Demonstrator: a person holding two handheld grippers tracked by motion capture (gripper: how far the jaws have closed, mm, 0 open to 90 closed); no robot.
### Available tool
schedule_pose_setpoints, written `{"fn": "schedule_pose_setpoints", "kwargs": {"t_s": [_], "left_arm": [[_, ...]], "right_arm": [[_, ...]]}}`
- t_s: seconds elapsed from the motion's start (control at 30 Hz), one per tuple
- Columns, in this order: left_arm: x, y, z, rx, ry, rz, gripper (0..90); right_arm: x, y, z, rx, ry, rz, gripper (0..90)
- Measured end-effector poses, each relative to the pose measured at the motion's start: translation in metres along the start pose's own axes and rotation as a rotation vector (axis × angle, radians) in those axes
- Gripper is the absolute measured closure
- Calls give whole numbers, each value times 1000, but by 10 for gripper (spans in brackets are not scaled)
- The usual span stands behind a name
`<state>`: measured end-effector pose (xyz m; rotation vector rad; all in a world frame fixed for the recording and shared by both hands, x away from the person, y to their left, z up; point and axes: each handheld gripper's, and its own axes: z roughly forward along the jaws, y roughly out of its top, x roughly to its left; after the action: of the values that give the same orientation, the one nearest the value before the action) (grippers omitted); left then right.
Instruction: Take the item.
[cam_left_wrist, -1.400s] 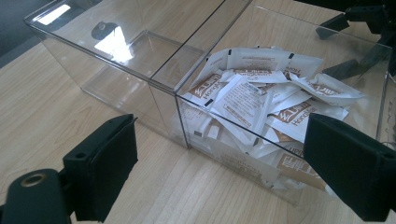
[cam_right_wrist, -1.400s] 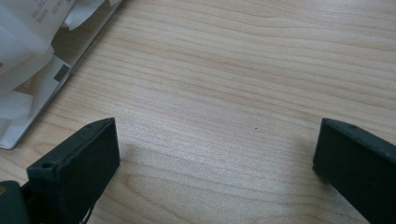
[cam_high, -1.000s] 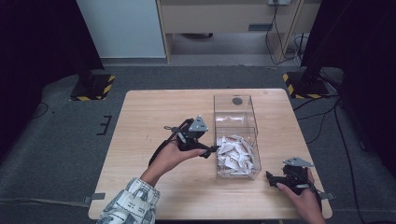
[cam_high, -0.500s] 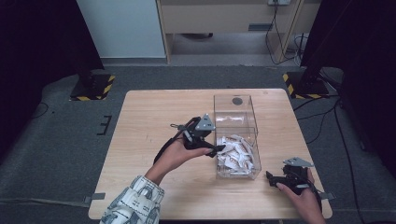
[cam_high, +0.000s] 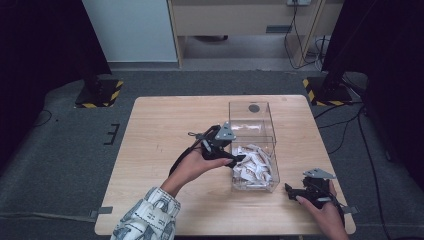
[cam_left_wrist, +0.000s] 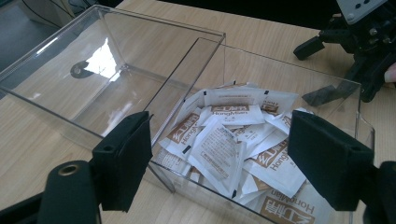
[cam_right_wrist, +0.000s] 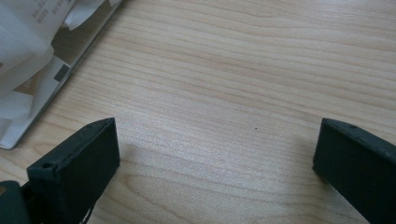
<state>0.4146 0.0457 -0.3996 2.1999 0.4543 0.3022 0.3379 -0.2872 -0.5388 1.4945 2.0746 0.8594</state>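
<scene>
The left hand-held gripper hangs at the near left wall of a clear plastic box, with its tips over the rim. Its jaws stand wide apart and hold nothing. In the left gripper view the two black jaws frame a heap of white sachets with brown print, which lie just ahead and below, inside the box. The sachets fill the compartment of the box that is nearer to the person. A clear wall divides it from the farther compartment, where no sachet lies; a dark round spot shows through its bottom. The left hand comes from a patterned sleeve at the lower edge of the high view.

The right hand-held gripper rests low over the surface, at the near right corner, just beside the right side of the box and apart from it. Its jaws are also wide open and empty; in the right gripper view only bare wood lies between them, and the edge of the box with some sachets shows at the upper left. The right hand holds it from behind.

The surface is a light wooden table that stands on a grey floor.
</scene>
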Motion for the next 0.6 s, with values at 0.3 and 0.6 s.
{"fn": "schedule_pose_setpoints", "kwargs": {"t_s": [0.3,0.6], "left_arm": [[-5,1,13,39,-27,13,324],[-13,2,24,97,-48,25,492]], "right_arm": [[0,0,0,0,0,0,8],[0,0,0,0,0,0,8]]}}
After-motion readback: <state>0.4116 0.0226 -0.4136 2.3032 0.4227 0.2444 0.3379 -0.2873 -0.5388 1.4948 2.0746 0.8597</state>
